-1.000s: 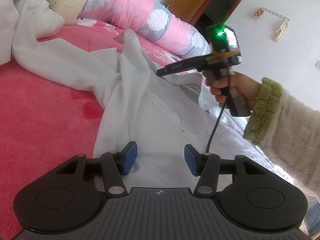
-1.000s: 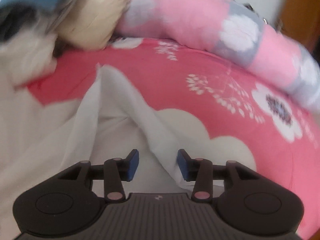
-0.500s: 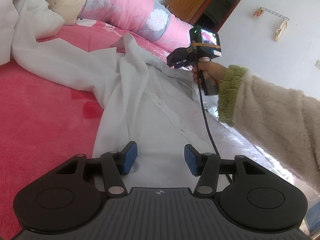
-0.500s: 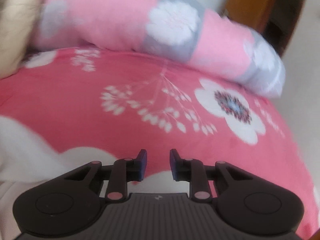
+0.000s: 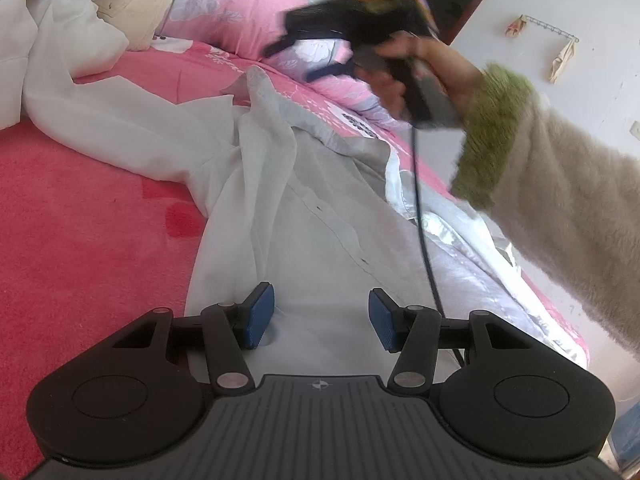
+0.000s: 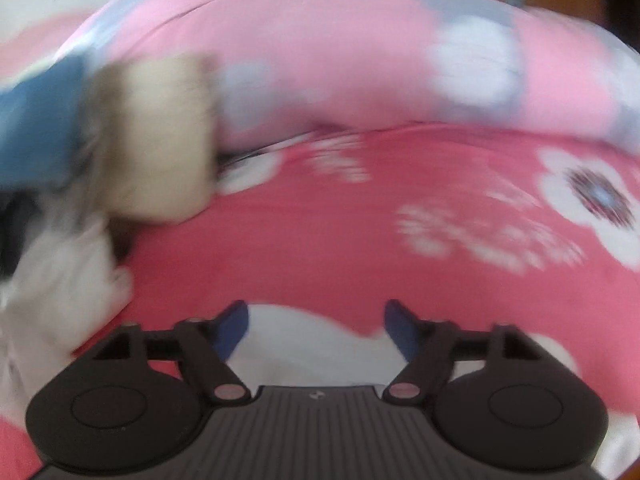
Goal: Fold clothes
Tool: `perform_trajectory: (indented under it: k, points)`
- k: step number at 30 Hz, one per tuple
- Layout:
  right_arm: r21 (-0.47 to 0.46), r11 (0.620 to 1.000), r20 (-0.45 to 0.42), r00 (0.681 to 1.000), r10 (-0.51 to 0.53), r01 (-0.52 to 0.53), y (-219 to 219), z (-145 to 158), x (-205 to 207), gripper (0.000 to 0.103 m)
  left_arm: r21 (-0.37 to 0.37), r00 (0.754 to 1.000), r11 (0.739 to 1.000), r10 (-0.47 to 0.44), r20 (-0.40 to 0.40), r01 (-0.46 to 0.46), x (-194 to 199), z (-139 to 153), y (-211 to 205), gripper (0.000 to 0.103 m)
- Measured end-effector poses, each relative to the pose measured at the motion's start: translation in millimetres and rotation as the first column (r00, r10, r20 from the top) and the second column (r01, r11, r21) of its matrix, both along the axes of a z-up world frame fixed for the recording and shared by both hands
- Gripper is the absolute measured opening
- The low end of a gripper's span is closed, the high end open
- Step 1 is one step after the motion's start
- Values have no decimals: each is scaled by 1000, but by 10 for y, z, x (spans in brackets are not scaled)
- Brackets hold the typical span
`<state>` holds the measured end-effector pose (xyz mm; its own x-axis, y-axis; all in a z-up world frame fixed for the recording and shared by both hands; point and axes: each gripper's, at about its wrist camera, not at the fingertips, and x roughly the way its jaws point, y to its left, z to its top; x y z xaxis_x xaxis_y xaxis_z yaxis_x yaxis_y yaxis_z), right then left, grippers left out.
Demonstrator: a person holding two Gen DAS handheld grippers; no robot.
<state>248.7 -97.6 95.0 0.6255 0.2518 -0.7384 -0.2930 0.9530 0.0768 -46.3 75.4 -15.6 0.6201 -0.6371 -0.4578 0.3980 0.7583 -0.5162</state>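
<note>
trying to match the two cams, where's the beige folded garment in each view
Left wrist: beige folded garment lies top left, against the pink floral pillow.
Right wrist: same garment, blurred, lies left of centre, under the pillow.
Shared landmark: the pink floral pillow.

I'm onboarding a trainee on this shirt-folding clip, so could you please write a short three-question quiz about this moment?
1. True or false: the left gripper is clamped on the white shirt.
2. In the left wrist view, where is the right gripper? A) pressed on the shirt hem B) raised above the shirt's collar end C) out of sight
3. Fill in: the shirt lies on a ____ bedspread.

Key
1. False: its blue pads stand apart over the fabric, gripping nothing.
2. B: held up in a hand, blurred, jaws apart and empty.
3. Pink.
</note>
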Motion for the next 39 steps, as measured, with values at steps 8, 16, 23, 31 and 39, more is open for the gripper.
perform_trajectory:
  k: [8,16,23,31,39]
  points:
    - [-382,920,-54,996,71,-86,903,-449,323,65,-10,1000,1000,-1,-2,1,16,-5,13,52]
    - [15,995,-54,994,-96,97,-92,-388,34,5,-16,1000,1000,-2,-4,2,18,-6,19,52]
    - [647,707,-129,955,-268,286,-1450,-195,-498,5,-18,1000,1000,-2,-6,2,17,-7,29,52]
    - [750,428,-371,857,-358,504,-2056,-992,-550,8,-23,1000,1000,-3,-9,2,18,2,43,52]
    - [749,403,-292,809,-511,525,-2219,-951,-545,8,-29,1000,1000,-2,-11,2,1,5,47,52]
